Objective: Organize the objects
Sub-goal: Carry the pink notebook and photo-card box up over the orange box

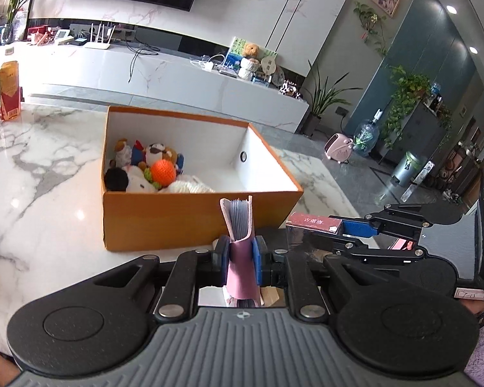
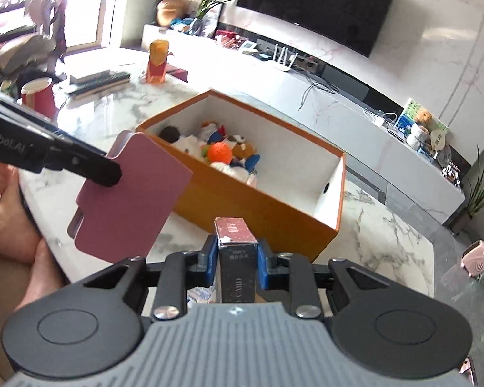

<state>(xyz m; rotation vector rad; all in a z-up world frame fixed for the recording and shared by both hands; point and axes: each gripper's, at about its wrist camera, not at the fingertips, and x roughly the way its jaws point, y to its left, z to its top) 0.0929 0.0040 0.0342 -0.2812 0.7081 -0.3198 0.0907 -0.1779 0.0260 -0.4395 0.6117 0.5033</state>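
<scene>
left wrist: left gripper [image 1: 240, 258] clamps pink card holder [image 1: 238, 225]; right gripper [image 2: 237, 258] clamps card box [image 2: 237, 254].

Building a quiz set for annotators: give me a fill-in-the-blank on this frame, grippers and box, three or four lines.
1. The left gripper is shut on a pink ____.
2. The right gripper is shut on a dark card ____.
3. The toys, among them an orange ball, lie piled at one end of the open ____ box.
4. That box stands on a table top patterned like ____.

Missing words: card holder; box; orange; marble
</scene>
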